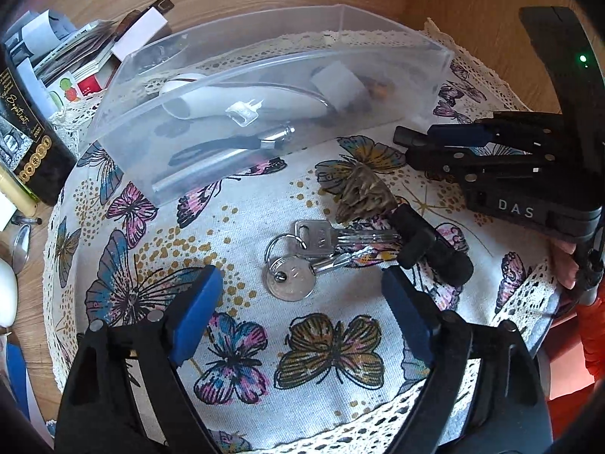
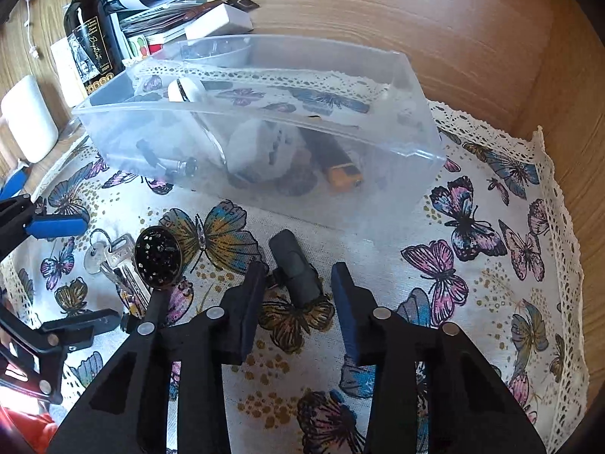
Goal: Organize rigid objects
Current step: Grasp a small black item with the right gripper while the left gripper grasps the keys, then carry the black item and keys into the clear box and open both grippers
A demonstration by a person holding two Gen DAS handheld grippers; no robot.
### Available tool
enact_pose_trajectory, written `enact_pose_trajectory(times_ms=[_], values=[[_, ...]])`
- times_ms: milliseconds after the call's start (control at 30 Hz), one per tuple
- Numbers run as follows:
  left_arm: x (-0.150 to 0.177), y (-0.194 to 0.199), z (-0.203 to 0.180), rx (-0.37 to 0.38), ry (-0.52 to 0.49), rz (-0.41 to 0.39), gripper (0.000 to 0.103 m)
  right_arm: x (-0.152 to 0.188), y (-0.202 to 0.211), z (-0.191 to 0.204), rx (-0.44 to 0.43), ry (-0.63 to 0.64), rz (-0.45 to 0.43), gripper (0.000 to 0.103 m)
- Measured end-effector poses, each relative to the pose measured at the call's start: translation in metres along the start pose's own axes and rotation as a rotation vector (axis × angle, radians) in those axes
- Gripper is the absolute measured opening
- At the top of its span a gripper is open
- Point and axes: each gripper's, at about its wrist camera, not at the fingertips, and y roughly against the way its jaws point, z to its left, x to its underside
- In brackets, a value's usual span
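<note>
Broadly, the butterfly cloth point(image 1: 242, 223) carries everything, with the clear bin point(image 2: 382, 189) at its far edge already holding several items. Both grippers point steeply down over the near cloth. The left gripper point(image 1: 302, 280) stands wide open, nothing between its pads, the bunch of keys point(image 1: 314, 242) just beyond its tips. The right gripper point(image 2: 298, 295) is narrowed but seems to pinch nothing; the black cylinder point(image 2: 293, 261) lies loose on the cloth in line with its gap. I would square those fingers across the cylinder's sides before squeezing, since it may roll, and scoop the keys by the ring.
</note>
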Motion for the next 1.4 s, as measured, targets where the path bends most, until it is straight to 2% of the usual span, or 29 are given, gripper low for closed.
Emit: enact_pose_trajectory(times_ms=[100,133,167,367,467,567,667,733,767,800,1067,1400], values=[[-0.005,-0.003,0.001,0.006,0.022,0.002,0.086,0.001,0.001,0.003,0.004,0.009,-0.005,0.026],[-0.006,-0.004,0.002,0.005,0.028,0.001,0.086,0.002,0.001,0.004,0.001,0.011,-0.006,0.018],[-0.007,-0.005,0.002,0.002,0.037,-0.002,0.086,0.002,0.001,0.004,0.000,0.013,-0.006,0.014],[-0.010,-0.009,-0.001,-0.030,0.074,-0.041,0.081,0.004,0.003,0.008,-0.005,0.024,-0.017,0.014],[-0.009,-0.007,0.001,-0.041,0.092,-0.054,0.075,0.007,0.008,0.011,-0.011,0.032,-0.029,0.014],[-0.007,-0.005,0.006,-0.051,0.098,-0.061,0.066,0.011,0.016,0.013,-0.014,0.034,-0.047,0.014],[-0.003,-0.001,0.009,-0.051,0.100,-0.067,0.052,0.015,0.024,0.011,-0.020,0.021,-0.063,0.014],[0.001,0.004,0.013,-0.045,0.100,-0.072,0.033,0.018,0.028,0.009,-0.025,0.011,-0.070,0.014],[0.002,0.005,0.015,-0.040,0.101,-0.072,0.031,0.019,0.030,0.008,-0.026,0.007,-0.073,0.014],[0.004,0.007,0.018,-0.031,0.105,-0.073,0.024,0.020,0.031,0.007,-0.027,0.003,-0.076,0.014],[0.013,0.016,0.023,-0.007,0.116,-0.086,0.021,0.025,0.037,0.008,-0.038,-0.015,-0.084,0.014],[0.009,0.038,0.024,-0.010,0.105,-0.169,0.020,0.022,0.055,0.003,-0.024,-0.031,-0.134,0.014]])
